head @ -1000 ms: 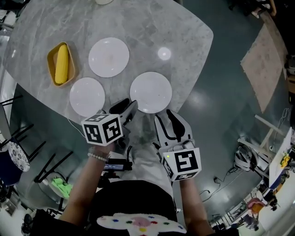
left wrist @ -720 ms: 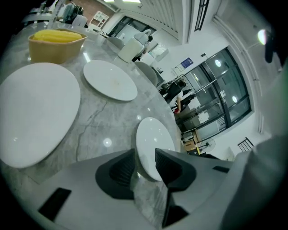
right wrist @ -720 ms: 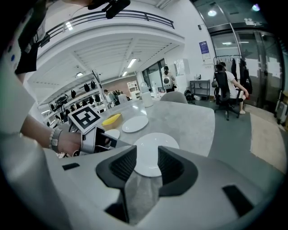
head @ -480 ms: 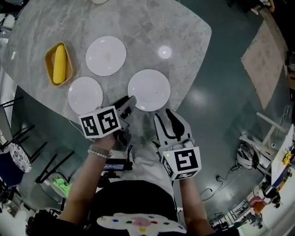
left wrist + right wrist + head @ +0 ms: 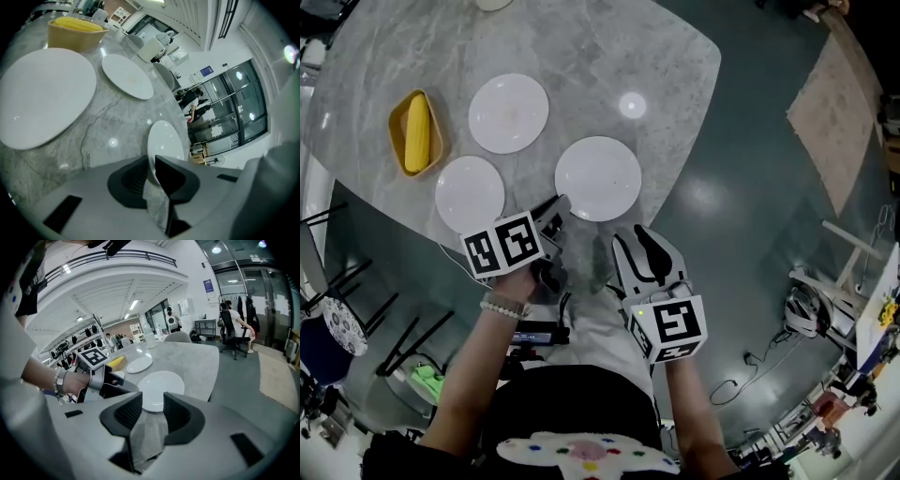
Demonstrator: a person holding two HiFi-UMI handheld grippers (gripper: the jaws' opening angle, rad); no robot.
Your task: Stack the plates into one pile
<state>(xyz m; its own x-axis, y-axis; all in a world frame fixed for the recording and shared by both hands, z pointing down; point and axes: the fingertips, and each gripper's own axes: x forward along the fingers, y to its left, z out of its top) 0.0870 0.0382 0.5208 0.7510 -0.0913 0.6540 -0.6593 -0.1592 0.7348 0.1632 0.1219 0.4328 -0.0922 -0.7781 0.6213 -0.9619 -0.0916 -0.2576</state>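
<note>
Three white plates lie apart on the grey marble table [image 5: 656, 56]: a far one [image 5: 508, 112], a left one [image 5: 470, 193] and a near one [image 5: 598, 178]. My left gripper [image 5: 561, 202] is at the near plate's left front rim. Its jaws have just been closing. In the left gripper view that plate's [image 5: 165, 143] rim runs into the narrow gap of the left gripper [image 5: 151, 165]. My right gripper [image 5: 642, 246] hangs open off the table's front edge, over the person's lap, with nothing between its jaws. From the right gripper [image 5: 152, 403] the near plate [image 5: 161, 383] lies just ahead.
A yellow tray holding a corn cob [image 5: 415, 131] sits left of the far plate. The table's front edge [image 5: 609, 225] runs just behind the near plate. Chairs and a dark floor surround the table; people stand far off in the background.
The left gripper's jaws have closed from wide apart to a narrow gap at the near plate's rim, and the gripper has rolled a little. The right gripper has kept still.
</note>
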